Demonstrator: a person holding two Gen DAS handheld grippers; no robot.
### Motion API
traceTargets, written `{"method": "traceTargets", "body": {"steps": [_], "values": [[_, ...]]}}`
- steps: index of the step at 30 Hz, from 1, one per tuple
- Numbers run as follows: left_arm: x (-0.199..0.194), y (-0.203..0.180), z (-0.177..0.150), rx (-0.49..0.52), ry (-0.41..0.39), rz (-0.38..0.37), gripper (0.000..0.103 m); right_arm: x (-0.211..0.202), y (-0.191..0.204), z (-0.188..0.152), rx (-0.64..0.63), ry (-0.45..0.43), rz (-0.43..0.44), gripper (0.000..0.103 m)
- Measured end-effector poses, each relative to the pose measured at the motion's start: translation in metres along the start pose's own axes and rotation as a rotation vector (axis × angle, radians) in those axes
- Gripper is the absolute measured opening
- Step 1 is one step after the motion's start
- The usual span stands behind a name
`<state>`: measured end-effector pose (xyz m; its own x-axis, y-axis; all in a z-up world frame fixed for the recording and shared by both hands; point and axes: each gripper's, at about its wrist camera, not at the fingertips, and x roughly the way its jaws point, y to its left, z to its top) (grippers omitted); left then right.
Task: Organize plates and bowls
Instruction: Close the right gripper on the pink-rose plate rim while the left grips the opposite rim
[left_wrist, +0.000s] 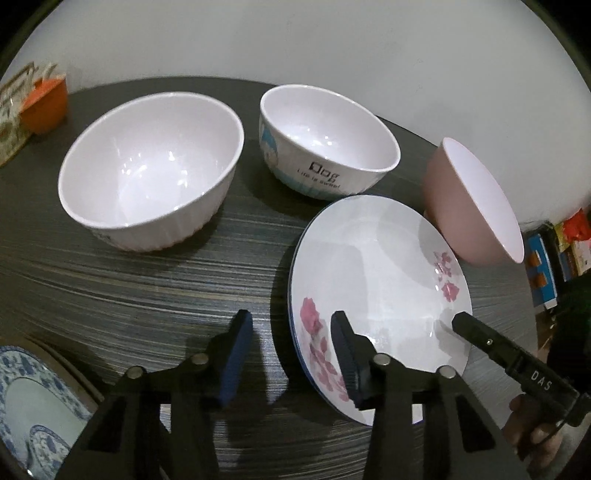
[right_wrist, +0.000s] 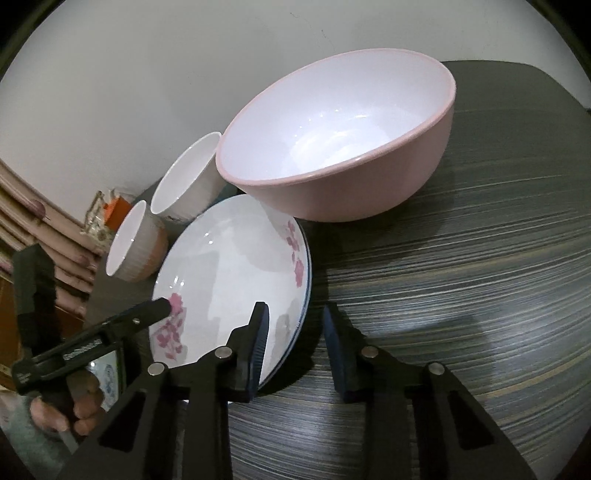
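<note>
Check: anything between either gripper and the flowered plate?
Nothing visible. The left gripper straddles the near-left rim of the flowered plate, one finger over the plate, one over the table. The right gripper straddles the opposite rim. The pink bowl stands just behind the plate, off both approaches.

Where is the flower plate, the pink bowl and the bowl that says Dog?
flower plate (left_wrist: 373, 266), left wrist view, bare white middle.
pink bowl (right_wrist: 354, 192), right wrist view, pink outer wall.
Dog bowl (left_wrist: 325, 173), left wrist view, printed side.
</note>
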<state>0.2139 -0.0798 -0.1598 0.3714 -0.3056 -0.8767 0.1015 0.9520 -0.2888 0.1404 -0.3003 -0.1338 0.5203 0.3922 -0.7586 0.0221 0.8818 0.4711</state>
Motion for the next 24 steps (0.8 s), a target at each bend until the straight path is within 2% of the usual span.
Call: {"method": "traceTargets", "body": {"steps": [2,4,10,18,24], "values": [[0.002,0.002,0.001,-0.007,0.012,-0.024,0.033,0.002,-0.001,0.0,0.008,0.009,0.021,0.027],[0.004,0.003,0.001,-0.011,0.017,-0.026,0.033,0.003,-0.001,0.0,0.003,0.011,0.023,0.025],[0.009,0.007,-0.001,-0.026,0.043,-0.074,0.013,0.008,-0.005,0.002,0.028,0.029,0.038,0.019],[0.007,0.02,0.005,-0.036,0.043,-0.099,0.013,0.014,-0.013,0.006,0.062,0.046,0.07,0.012],[-0.005,0.016,-0.008,-0.005,0.03,-0.082,0.013,0.016,-0.011,0.006,0.077,0.056,0.067,0.012]]}}
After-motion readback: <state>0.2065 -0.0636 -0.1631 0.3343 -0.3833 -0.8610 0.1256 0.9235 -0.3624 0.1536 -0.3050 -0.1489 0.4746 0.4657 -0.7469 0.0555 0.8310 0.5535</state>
